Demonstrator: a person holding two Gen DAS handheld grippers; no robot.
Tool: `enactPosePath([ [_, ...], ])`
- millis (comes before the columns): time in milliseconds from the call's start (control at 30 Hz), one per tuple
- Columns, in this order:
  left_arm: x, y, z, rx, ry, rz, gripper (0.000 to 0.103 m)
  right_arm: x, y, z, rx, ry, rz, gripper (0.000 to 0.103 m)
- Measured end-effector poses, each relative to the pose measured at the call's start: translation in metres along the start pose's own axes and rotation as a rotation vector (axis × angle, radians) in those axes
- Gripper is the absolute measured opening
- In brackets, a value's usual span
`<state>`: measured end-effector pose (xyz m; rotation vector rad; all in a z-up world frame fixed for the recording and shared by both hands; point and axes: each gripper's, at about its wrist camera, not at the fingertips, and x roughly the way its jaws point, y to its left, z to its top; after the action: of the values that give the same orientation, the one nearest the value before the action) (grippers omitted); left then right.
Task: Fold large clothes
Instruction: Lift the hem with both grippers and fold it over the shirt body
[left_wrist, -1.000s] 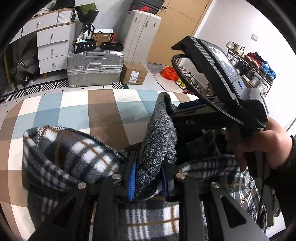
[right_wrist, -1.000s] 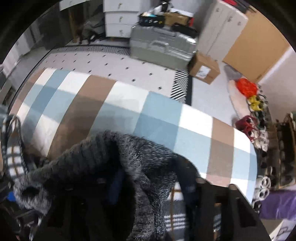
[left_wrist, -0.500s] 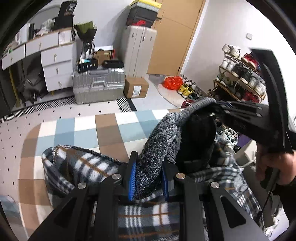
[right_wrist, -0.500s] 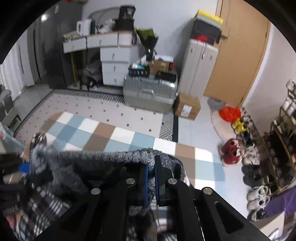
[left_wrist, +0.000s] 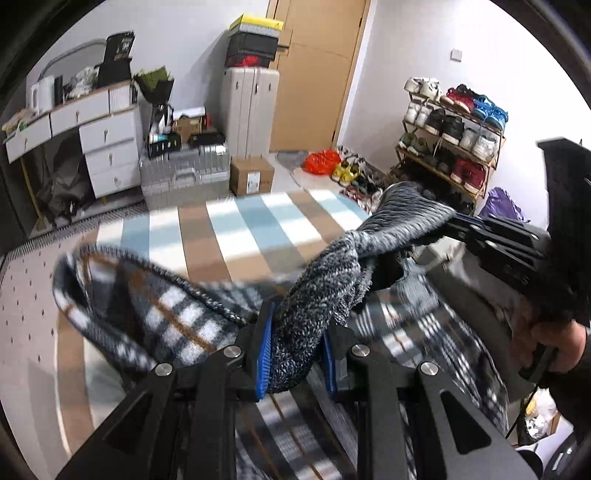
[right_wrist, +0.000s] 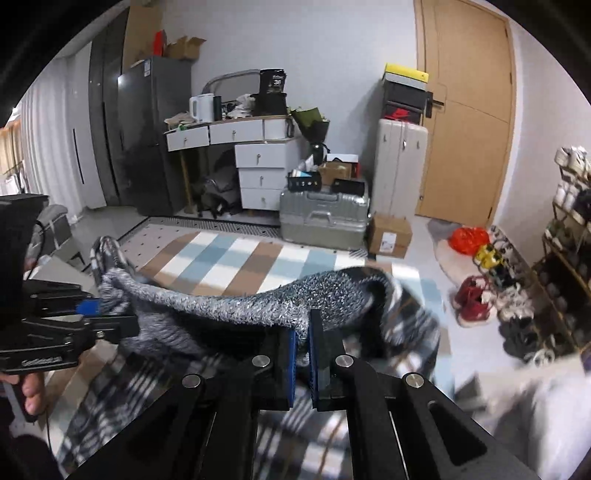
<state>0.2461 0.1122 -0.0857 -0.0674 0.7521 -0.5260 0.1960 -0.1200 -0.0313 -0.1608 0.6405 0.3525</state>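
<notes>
A large plaid garment (left_wrist: 159, 317) with a grey knit collar (left_wrist: 317, 306) hangs in the air between both grippers. My left gripper (left_wrist: 297, 354) is shut on a thick bunch of the grey knit collar. My right gripper (right_wrist: 302, 354) is shut on the thin edge of the same collar (right_wrist: 236, 306), which stretches left toward the other gripper (right_wrist: 88, 314). In the left wrist view the right gripper (left_wrist: 447, 225) holds the collar's far end, with a hand (left_wrist: 554, 343) on its handle. The plaid body (right_wrist: 122, 384) droops below, blurred.
A checked blue, brown and white mat (right_wrist: 236, 262) covers the floor ahead. Behind it stand a silver suitcase (right_wrist: 325, 218), a cardboard box (right_wrist: 389, 236), white drawers (right_wrist: 262, 173) and a wooden door (right_wrist: 469, 110). A shoe rack (left_wrist: 454, 133) and loose shoes line the right.
Both grippers have lifted the garment up off the mat, so more of the room shows. The right gripper's jaws have closed onto the collar edge, and the collar is pulled taut between them.
</notes>
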Motion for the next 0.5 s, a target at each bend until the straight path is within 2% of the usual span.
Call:
enactPosePath([
  [100,0.004,-0.003,-0.025,-0.041,0.045,-0.011,0.017,-0.013,0.009,-0.041,0.033,0.027,0.017,0.005],
  [300,0.008,-0.013,-0.059,-0.08,0.138,-0.034,0.018,-0.014,0.013,-0.111,0.121,0.141,0.049,0.005],
  [500,0.028,-0.007,-0.082,-0.14,0.276,-0.087,0.021,0.007,0.01,-0.152,0.209,0.275,0.116,0.006],
])
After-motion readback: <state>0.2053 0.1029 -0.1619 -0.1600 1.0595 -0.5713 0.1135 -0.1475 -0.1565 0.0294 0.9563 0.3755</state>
